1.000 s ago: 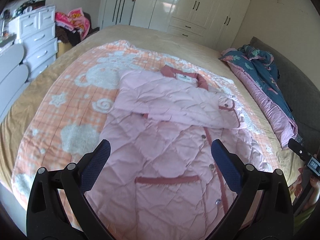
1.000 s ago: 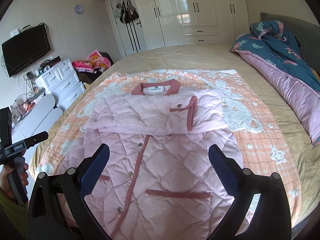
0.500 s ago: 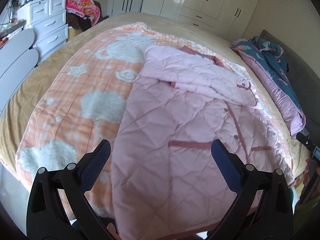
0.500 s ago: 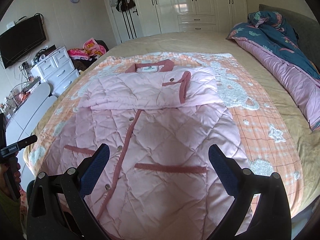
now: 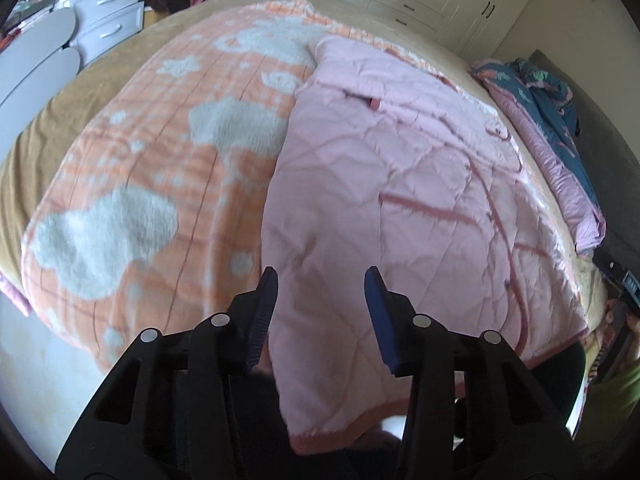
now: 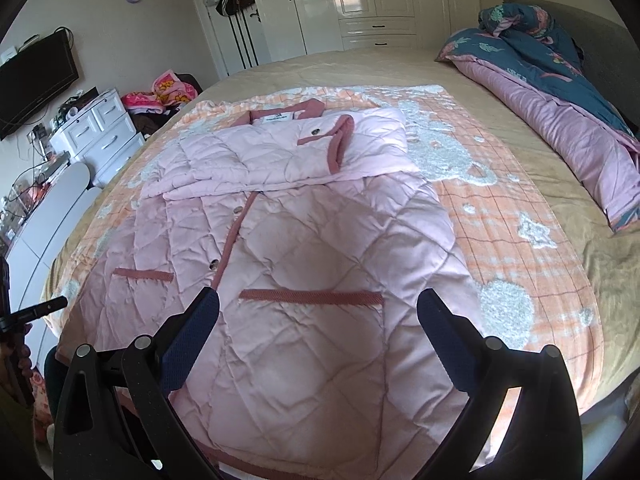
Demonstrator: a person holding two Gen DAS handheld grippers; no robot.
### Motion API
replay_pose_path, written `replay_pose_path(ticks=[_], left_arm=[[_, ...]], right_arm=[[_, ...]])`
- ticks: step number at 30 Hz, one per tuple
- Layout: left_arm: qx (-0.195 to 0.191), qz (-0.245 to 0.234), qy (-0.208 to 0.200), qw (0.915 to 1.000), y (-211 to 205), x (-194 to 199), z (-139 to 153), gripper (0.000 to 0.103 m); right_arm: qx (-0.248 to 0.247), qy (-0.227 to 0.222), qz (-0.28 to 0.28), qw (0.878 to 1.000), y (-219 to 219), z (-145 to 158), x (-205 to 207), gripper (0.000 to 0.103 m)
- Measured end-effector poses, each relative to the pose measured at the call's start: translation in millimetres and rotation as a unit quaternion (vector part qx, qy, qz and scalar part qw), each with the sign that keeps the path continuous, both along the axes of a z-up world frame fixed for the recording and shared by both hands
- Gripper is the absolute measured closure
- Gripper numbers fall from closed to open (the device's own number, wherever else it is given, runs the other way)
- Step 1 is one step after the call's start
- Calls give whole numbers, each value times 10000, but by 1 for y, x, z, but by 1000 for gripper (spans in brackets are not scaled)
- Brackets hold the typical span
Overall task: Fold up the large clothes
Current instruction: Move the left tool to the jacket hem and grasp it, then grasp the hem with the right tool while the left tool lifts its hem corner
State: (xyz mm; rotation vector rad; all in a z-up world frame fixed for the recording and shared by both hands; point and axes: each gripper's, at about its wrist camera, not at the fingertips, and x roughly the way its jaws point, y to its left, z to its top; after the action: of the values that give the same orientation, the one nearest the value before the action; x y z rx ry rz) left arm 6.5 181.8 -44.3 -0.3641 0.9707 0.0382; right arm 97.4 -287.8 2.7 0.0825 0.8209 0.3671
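A wide bed (image 6: 500, 148) with a tan cover fills the room, and an orange checked blanket with white fluffy shapes (image 6: 520, 240) is spread over it. The pale pink quilted coat with rose trim (image 6: 304, 248) lies flat on that blanket, sleeves folded across its chest, hem hanging over the near edge. A crumpled navy floral and pink duvet (image 6: 560, 92) sits at the far right. White wardrobes (image 6: 360, 4) line the far wall; a white chest of drawers (image 6: 100, 136) and a black television (image 6: 32, 80) stand left. The left hand-held gripper (image 5: 320, 312) has just been closing, its jaws partly apart over the coat's near left edge, not pressing it. The right hand-held gripper (image 6: 320, 332) stands wide apart above the hem.
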Motion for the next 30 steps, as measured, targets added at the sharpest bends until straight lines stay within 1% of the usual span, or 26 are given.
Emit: replay_pose_path(ticks=[4,11,12,13,14,15,19,23,25,26,28,30], left_arm=[[-156,-16,247,9996,0,-11,-15,66],[-228,-198,561,9980,-13,-24,-33,66],[-180,-247,599,9977,-19,-26,-36,65],[-46,-274,580,9979,-23,-27,-36,64],[35,-310,590,9978,-27,-26,-36,62],[37,-325,594,9977,-29,-25,-37,59],[10,-442,589,9973,-40,-15,-39,59],[71,-503,574,9971,-49,-4,-44,59],[118,-525,544,9971,-52,-1,-45,62],[114,-512,530,9972,-52,0,-44,66],[87,-439,439,9980,-49,0,-42,78],[22,-428,381,9984,-46,-2,-40,82]], right_arm=[[-5,47,-52,10000,-10,-5,-6,4],[85,263,-77,9996,-31,-16,-17,4],[84,307,-79,9995,-33,-19,-18,4],[80,404,-79,9991,-38,-23,-20,4],[82,469,-72,9988,-41,-26,-21,4],[106,542,-63,9985,-45,-30,-23,4],[182,864,-168,9960,-64,-46,-29,4],[274,1186,-247,9923,-79,-58,-33,4],[312,1441,-218,9888,-84,-67,-34,4],[316,1583,-195,9867,-86,-73,-33,4],[278,1789,-161,9833,-86,-82,-33,4],[273,2062,-3,9781,-81,-94,-31,4]])
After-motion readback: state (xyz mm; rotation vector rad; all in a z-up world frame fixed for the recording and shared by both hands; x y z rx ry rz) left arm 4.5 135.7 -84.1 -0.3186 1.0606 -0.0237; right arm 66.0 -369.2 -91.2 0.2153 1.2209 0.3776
